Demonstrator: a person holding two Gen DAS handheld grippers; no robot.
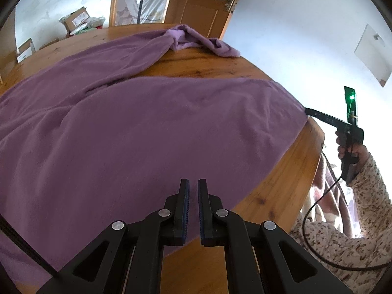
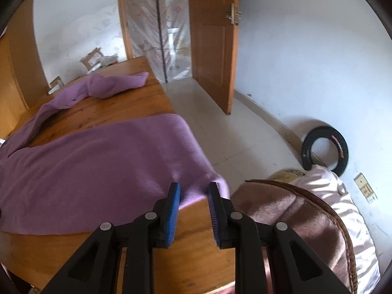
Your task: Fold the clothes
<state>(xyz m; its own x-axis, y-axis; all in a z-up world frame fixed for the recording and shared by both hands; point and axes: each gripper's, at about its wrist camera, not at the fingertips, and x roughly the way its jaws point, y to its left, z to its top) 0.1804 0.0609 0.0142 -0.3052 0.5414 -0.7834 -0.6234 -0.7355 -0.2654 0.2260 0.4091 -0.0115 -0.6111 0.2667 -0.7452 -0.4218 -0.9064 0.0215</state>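
The purple fleece garment [image 1: 147,127] lies spread over the wooden table [image 1: 281,171], its corner drooping off the edge. The left gripper [image 1: 193,183] is nearly closed, empty, above the hem. The right gripper [image 2: 193,188] is half open around that corner, not yet pinching; a thin bite could slip, or drag the cloth off.

We are in a lived-in room of a home, not a lab or shop. A wooden table [image 2: 103,109] stands on pale floor tiles [image 2: 220,132], with an open wooden door [image 2: 210,49] at the far side, a plastic-sheeted doorway [image 2: 156,36] beside it, and opened cardboard boxes [image 1: 76,19] against the far left wall. To our near right, a white pillow [image 2: 343,208] and a brown blanket [image 2: 294,220] are heaped up, a black tyre [image 2: 325,147] leans on the white wall, and a wall socket [image 2: 365,187] sits low down.
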